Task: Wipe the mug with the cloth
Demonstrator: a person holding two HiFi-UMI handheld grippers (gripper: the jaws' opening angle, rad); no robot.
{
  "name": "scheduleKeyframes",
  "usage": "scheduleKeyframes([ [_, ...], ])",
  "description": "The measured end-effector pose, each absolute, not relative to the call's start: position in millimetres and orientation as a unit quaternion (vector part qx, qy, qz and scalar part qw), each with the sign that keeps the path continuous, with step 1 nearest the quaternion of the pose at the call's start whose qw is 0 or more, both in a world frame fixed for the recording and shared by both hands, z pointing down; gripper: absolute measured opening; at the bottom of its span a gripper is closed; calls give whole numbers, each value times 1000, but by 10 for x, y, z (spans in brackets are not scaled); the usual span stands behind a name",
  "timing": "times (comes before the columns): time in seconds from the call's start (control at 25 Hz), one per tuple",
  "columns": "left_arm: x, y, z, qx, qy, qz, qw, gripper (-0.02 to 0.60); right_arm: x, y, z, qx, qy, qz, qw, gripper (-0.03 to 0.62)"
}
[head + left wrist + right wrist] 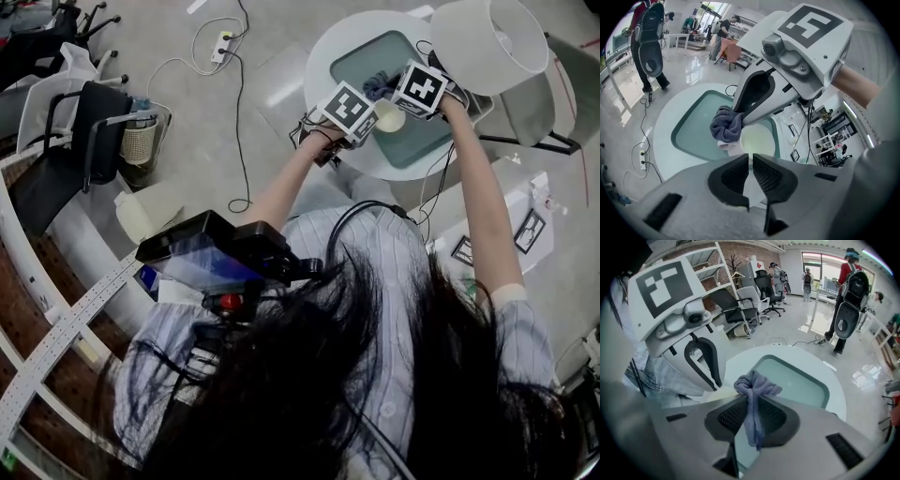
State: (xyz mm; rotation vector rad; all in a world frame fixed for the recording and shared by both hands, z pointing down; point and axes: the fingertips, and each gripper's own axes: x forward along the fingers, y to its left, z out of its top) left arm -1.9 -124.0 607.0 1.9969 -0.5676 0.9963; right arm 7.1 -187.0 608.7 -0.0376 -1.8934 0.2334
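Observation:
A pale cream mug (pixel 388 116) is held above the round white table (pixel 323 56) with its teal inset. My left gripper (pixel 751 161) is shut on the mug's (pixel 758 140) wall, and its open mouth faces away from the jaws. My right gripper (pixel 751 404) is shut on a bunched grey-blue cloth (pixel 754 383). The cloth (pixel 727 125) touches the mug's rim on its left side. In the head view the left gripper (pixel 373 118) and right gripper (pixel 390 96) meet over the table, with the cloth (pixel 377 87) between them. Only a sliver of the mug (pixel 717 393) shows in the right gripper view.
A white lamp shade (pixel 487 42) stands at the table's far right. Black and white chairs (pixel 84 141) and a small bin (pixel 139 141) are at the left. A power strip (pixel 223 45) and cables lie on the floor. People walk in the background.

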Motion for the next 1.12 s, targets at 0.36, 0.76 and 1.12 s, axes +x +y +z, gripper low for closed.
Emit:
scheduleKeyframes([
  [0.36, 4, -1217, 6058, 796, -232, 383, 408, 32, -42, -1868, 6040, -3, -822, 85, 562, 89],
  [0.76, -148, -1151, 6038, 797, -256, 356, 416, 32, -237, -1808, 5873, 17, -848, 125, 515, 89],
  [1.12, -354, -1128, 6034, 807, -268, 360, 383, 32, -156, -1941, 5688, 125, -866, 158, 457, 89],
])
